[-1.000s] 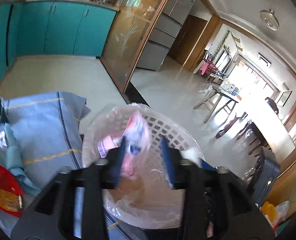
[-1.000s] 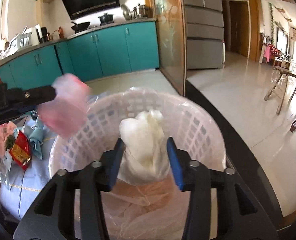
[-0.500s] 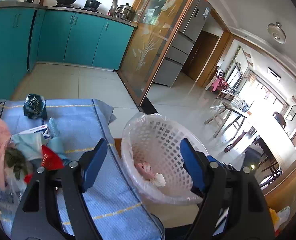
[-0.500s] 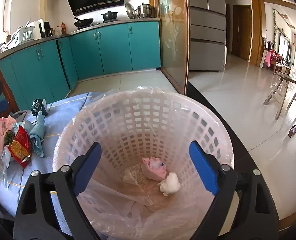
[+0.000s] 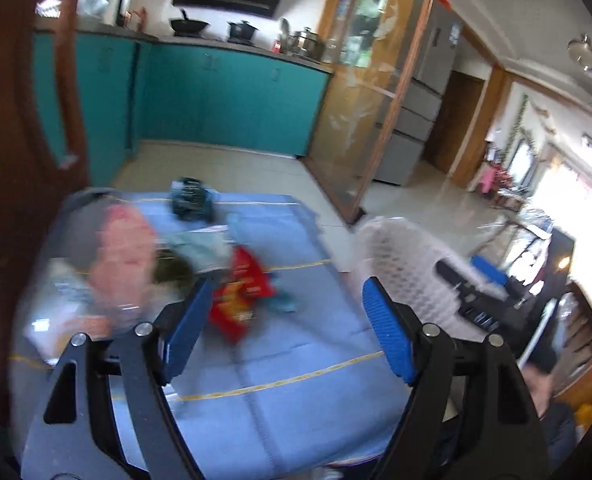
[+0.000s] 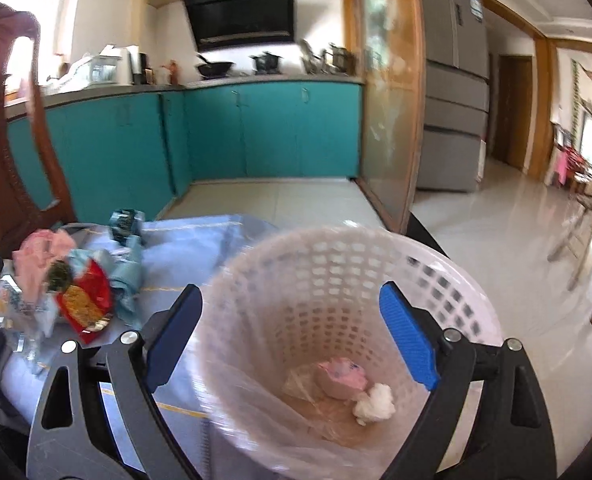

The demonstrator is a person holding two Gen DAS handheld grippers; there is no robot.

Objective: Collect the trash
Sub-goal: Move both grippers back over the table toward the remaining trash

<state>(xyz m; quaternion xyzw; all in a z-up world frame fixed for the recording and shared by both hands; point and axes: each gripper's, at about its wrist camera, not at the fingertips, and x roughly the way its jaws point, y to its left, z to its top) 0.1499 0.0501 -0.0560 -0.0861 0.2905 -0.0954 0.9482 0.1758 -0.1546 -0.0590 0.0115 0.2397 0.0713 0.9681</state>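
Now both my claws are empty, and I think I am between drops, going back for more trash. My left claw (image 5: 284,320) has just been opening and stands wide, with nothing between its blue pads. It points at the pile on the blue tabletop (image 5: 296,392). My right claw (image 6: 292,340) has just been opening too; it is wide and empty, over the white basket (image 6: 471,280).

In the basket lie a pink wrapper (image 6: 341,374) and a white paper ball (image 6: 375,400), touching each other.

Next I should pick one piece from the pile. A red snack bag (image 5: 242,292) lies nearest my left claw. It looks thin and crinkly. Behind it are a pink wad (image 5: 122,248), blurred, and a dark crumpled bag (image 5: 190,200) at the far edge.
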